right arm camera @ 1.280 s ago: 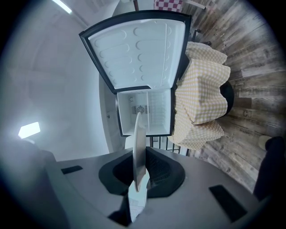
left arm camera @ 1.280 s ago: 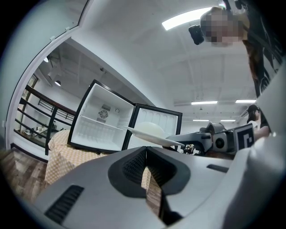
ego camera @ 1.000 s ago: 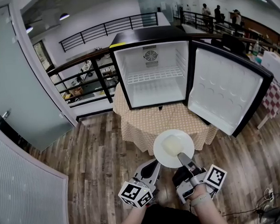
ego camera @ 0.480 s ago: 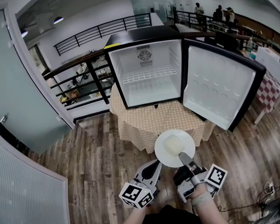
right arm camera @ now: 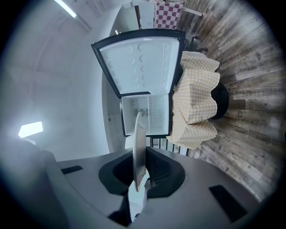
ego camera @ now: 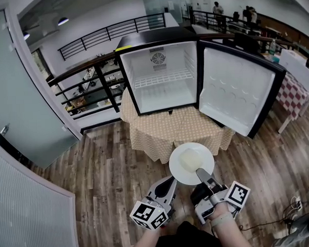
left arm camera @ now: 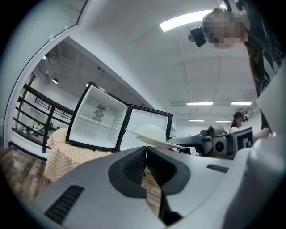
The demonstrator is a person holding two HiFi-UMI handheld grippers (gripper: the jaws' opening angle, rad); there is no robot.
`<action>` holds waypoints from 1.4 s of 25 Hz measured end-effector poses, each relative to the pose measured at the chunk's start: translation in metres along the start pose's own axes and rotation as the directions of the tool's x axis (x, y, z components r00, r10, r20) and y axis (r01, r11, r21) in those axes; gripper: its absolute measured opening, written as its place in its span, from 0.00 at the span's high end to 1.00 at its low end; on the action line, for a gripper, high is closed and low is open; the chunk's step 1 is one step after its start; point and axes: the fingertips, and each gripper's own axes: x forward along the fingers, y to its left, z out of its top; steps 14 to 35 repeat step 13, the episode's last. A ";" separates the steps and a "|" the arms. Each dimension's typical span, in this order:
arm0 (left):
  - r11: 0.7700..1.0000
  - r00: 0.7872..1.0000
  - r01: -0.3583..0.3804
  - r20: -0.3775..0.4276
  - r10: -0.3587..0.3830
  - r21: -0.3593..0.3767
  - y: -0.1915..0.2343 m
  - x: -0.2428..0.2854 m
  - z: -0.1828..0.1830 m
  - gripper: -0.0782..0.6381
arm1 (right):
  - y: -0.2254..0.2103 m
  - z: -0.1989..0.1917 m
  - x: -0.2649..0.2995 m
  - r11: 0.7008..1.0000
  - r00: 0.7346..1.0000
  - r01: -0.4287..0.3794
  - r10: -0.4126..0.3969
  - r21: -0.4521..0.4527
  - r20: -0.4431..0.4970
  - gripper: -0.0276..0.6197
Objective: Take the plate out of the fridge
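We see the right gripper [ego camera: 200, 172] clamped on the near rim of the plate [ego camera: 177, 169]. In the right gripper view the rim stands edge-on between the two jaws, which are pressed on it. The plate is white and out of the fridge [ego camera: 161, 102], held level in the air over the wood floor [ego camera: 110, 172], just in front of the table [ego camera: 167, 130]. A pale block of food [ego camera: 189, 158] lies on the middle of the plate.

The left gripper [ego camera: 170, 181] sits just beside the right one, low and close to the person's body, with its jaws closed together on themselves. Its tips are near the plate's rim, but we cannot tell whether they touch it.

The fridge stands on the table, which is draped in a checked cloth. Its door [ego camera: 237, 89] is swung wide to the right. The interior is white, with one wire shelf [ego camera: 160, 78] across it. A dark railing [ego camera: 92, 72] runs behind the fridge on the left.
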 end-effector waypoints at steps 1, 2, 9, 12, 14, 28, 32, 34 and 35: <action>1.000 1.000 0.005 -0.003 -0.005 0.001 -0.002 -0.001 -0.001 0.88 | 0.000 -0.001 -0.002 1.000 1.000 -0.002 0.002 0.002 0.003 0.88; 1.000 1.000 0.009 -0.007 -0.009 0.000 -0.004 -0.002 -0.002 0.88 | 0.000 -0.002 -0.004 1.000 1.000 -0.004 0.004 0.004 0.006 0.88; 1.000 1.000 0.001 -0.023 -0.002 -0.023 -0.004 -0.012 -0.012 0.88 | -0.001 -0.009 -0.011 1.000 1.000 -0.013 0.013 -0.002 0.009 0.88; 0.999 0.999 0.002 -0.039 -0.003 -0.038 0.001 -0.012 -0.021 0.88 | -0.004 -0.010 -0.010 1.000 1.000 -0.016 0.016 -0.008 0.006 0.88; 0.999 0.999 0.002 -0.045 -0.004 -0.044 0.003 -0.011 -0.024 0.88 | -0.005 -0.010 -0.009 1.000 1.000 -0.015 0.015 -0.010 0.005 0.88; 0.999 0.999 0.002 -0.045 -0.004 -0.044 0.003 -0.011 -0.024 0.88 | -0.005 -0.010 -0.009 1.000 1.000 -0.015 0.015 -0.010 0.005 0.88; 0.999 0.999 0.002 -0.045 -0.004 -0.044 0.003 -0.011 -0.024 0.88 | -0.005 -0.010 -0.009 1.000 1.000 -0.015 0.015 -0.010 0.005 0.88; 0.999 0.999 0.002 -0.045 -0.004 -0.044 0.003 -0.011 -0.024 0.88 | -0.005 -0.010 -0.009 1.000 1.000 -0.015 0.015 -0.010 0.005 0.88; 0.999 0.999 0.002 -0.045 -0.004 -0.044 0.003 -0.011 -0.024 0.88 | -0.005 -0.010 -0.009 1.000 1.000 -0.015 0.015 -0.010 0.005 0.88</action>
